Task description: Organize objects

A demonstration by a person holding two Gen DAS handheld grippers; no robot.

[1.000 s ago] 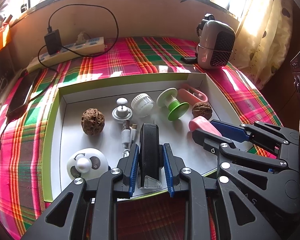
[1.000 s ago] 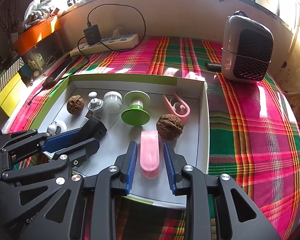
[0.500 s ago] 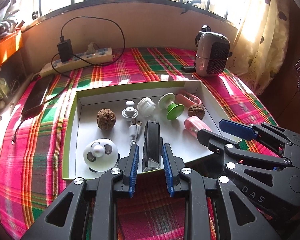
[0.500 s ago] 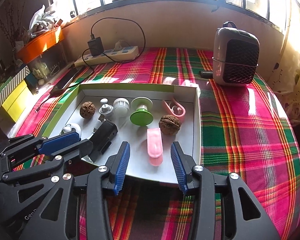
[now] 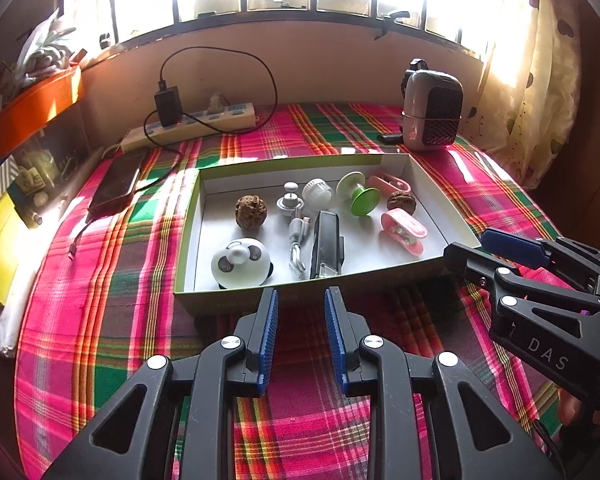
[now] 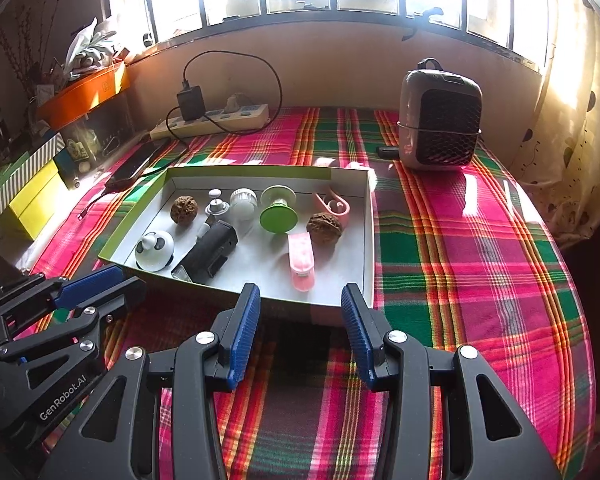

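A shallow white tray (image 5: 224,300) with green rims sits on the plaid cloth. Lying in it are a black box-shaped device (image 5: 327,240), a pink clip (image 5: 404,230), two walnuts (image 5: 252,210), a panda-faced fan (image 5: 241,262), a green spool (image 5: 360,196), a white cap, a metal knob and a white cable. My left gripper (image 5: 301,296) hovers just short of the tray's near wall, open and empty. In the right wrist view my right gripper (image 6: 300,292) is also open and empty before the tray (image 6: 367,240), in line with the pink clip (image 6: 302,260).
A small grey heater (image 6: 440,124) stands at the back right. A power strip (image 5: 188,128) with a charger lies along the back wall, with a phone (image 5: 118,184) to its left. Yellow boxes and an orange bin line the left edge.
Both grippers drew back and upward out of the tray. The right jaws opened off the pink clip. The left gripper left the black device lying in the tray.
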